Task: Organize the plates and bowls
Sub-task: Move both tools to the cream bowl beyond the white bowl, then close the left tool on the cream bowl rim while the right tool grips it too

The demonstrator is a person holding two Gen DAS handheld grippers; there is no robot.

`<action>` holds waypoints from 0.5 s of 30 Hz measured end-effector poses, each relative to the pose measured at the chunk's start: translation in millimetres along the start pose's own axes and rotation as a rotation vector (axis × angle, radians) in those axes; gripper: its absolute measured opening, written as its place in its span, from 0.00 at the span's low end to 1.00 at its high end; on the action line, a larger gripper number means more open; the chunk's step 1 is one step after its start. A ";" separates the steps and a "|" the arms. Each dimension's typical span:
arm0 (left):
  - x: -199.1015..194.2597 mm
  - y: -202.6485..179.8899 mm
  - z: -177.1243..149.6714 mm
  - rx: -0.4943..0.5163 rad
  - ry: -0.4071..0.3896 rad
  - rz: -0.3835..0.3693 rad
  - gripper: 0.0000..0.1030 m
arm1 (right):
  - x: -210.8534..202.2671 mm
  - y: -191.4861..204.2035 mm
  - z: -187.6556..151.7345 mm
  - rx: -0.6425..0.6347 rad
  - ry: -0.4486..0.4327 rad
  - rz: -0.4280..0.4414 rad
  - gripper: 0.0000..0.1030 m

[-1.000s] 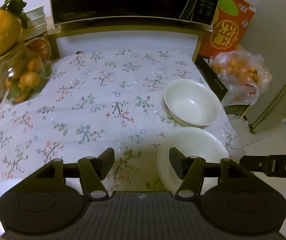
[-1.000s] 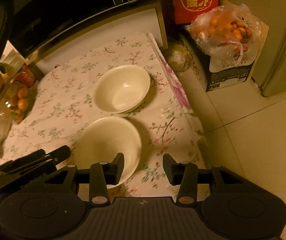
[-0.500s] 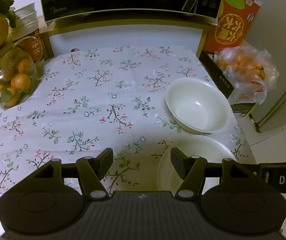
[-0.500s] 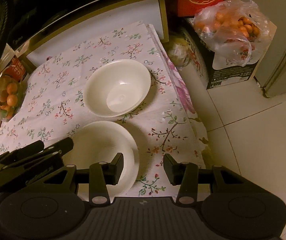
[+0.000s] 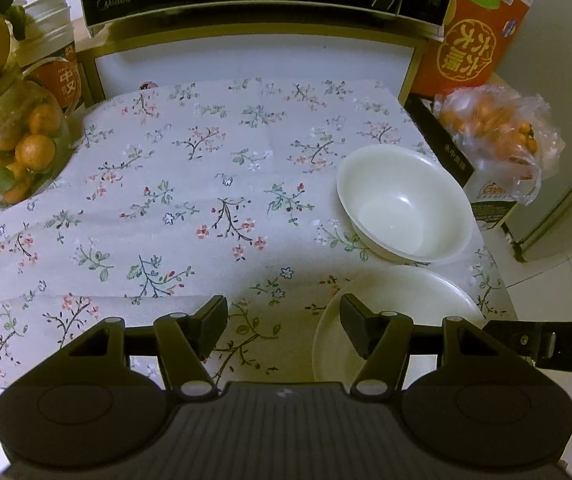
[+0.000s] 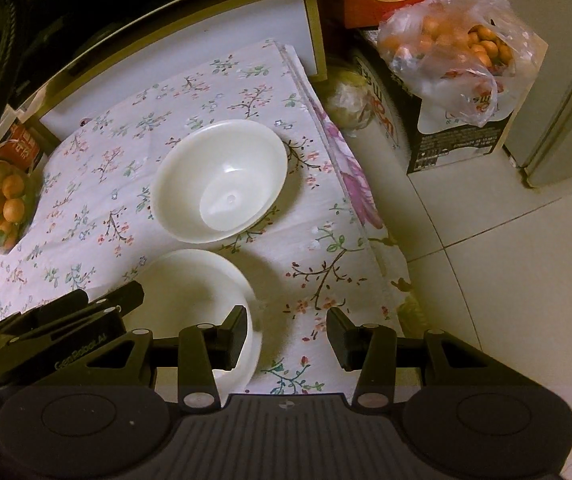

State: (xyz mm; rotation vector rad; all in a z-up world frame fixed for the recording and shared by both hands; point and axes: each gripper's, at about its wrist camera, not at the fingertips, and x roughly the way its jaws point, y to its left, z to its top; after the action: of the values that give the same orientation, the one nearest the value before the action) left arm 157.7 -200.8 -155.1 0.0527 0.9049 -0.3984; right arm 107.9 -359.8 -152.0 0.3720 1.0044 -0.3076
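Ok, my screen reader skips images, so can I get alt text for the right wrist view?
A white bowl and, nearer, a white plate sit on a floral tablecloth. The open right hand-held gripper hovers at the plate's right rim, holding nothing; the left hand-held gripper reaches in from the left.

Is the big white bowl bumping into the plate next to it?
Apart. In the right wrist view a strip of flowered tablecloth shows between the bowl and the plate.

White bowl (image 5: 403, 204), plate (image 5: 397, 300) nearer, left gripper (image 5: 282, 326) parted above tablecloth (image 5: 166, 200)
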 end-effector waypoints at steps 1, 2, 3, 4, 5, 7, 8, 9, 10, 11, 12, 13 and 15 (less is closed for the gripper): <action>0.8 1.2 0.0 -0.007 0.006 -0.006 0.55 | 0.6 -0.5 0.2 0.002 0.001 0.000 0.41; 1.3 2.4 -0.1 -0.013 0.009 -0.011 0.55 | 1.2 -1.0 0.4 0.004 0.002 0.002 0.41; 1.9 3.0 -0.2 -0.018 0.012 -0.013 0.54 | 2.0 -1.4 0.5 0.006 0.004 0.003 0.41; 2.5 3.3 -0.1 -0.021 0.015 -0.014 0.54 | 3.0 -1.6 0.4 0.009 0.008 0.006 0.41; 2.7 3.6 -0.2 -0.021 0.015 -0.015 0.53 | 3.6 -1.8 0.5 0.012 0.010 0.009 0.41; 2.9 3.6 -0.4 -0.023 0.017 -0.018 0.52 | 4.8 -1.5 0.1 0.019 0.014 0.013 0.41; 2.8 3.8 -0.5 -0.025 0.018 -0.020 0.51 | 5.3 -1.2 0.1 0.020 0.015 0.015 0.41; 2.7 3.7 -0.4 -0.027 0.019 -0.024 0.51 | 5.7 -0.8 0.0 0.020 0.015 0.017 0.41; 2.5 3.8 -0.5 -0.028 0.019 -0.027 0.51 | 6.2 -0.1 -0.4 0.020 0.016 0.017 0.41; 2.2 3.9 -0.6 -0.030 0.020 -0.031 0.50 | 6.8 0.8 -0.7 0.019 0.017 0.017 0.41; 2.0 4.2 -0.7 -0.033 0.022 -0.036 0.50 | 7.4 2.0 -1.1 0.016 0.019 0.019 0.41; 2.0 4.6 -0.8 -0.036 0.024 -0.040 0.49 | 7.7 3.1 -1.4 0.014 0.022 0.022 0.41; 2.3 6.7 -0.6 -0.047 0.032 -0.049 0.48 | 8.4 4.5 -1.5 0.013 0.024 0.025 0.41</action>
State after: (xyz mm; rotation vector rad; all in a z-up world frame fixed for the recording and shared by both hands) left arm 160.9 -195.1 -158.0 -0.0062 0.9484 -0.4228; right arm 112.9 -355.8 -159.2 0.4006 1.0209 -0.2878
